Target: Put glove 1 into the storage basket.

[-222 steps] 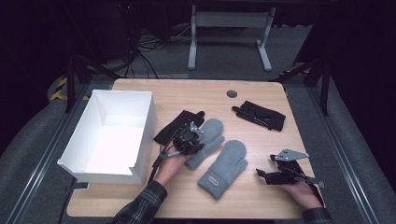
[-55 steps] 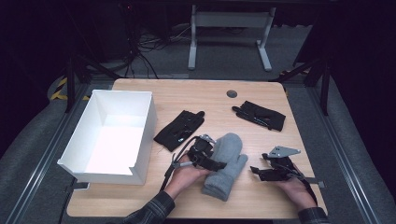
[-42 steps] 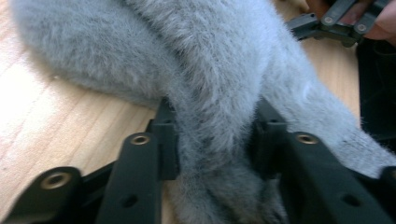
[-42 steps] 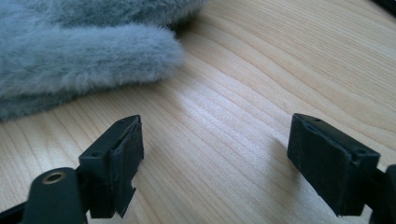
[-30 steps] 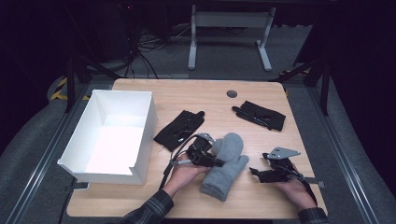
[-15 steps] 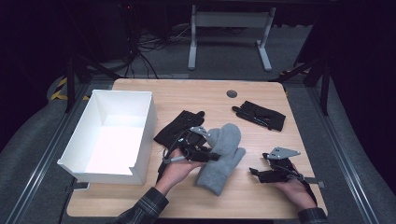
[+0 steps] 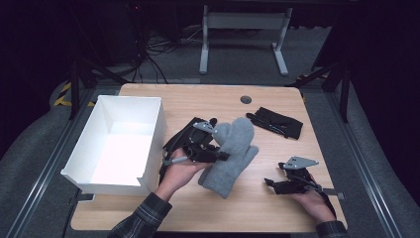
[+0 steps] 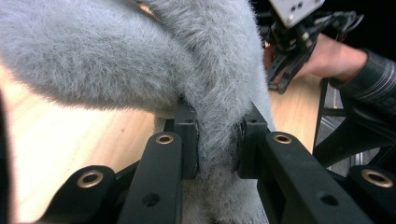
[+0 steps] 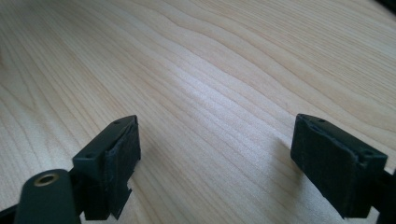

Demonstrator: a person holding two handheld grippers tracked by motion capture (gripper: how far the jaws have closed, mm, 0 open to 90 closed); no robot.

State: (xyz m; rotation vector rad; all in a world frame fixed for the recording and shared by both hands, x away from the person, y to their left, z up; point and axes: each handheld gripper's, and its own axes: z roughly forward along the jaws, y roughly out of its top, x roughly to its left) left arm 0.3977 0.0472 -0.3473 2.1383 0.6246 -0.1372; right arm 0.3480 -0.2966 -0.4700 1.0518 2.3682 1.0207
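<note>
Your left gripper (image 7: 224, 156) has its jaws clamped on the fuzzy grey wool mittens (image 7: 231, 156), lifted just right of the white open box (image 7: 152, 141). Over on the right, your right gripper (image 7: 271, 184) sits on the wooden tabletop (image 7: 208, 99), jaws wide apart, nothing between them.

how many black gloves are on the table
2: one black glove lies flat near the table's far right corner; another black glove sits beside the white box, mostly hidden behind the left gripper and grey mittens.

Fuzzy grey mittens (image 7: 233, 153), stacked, pinched in tongs, tilted above the table's middle, cuffs hanging low
</note>
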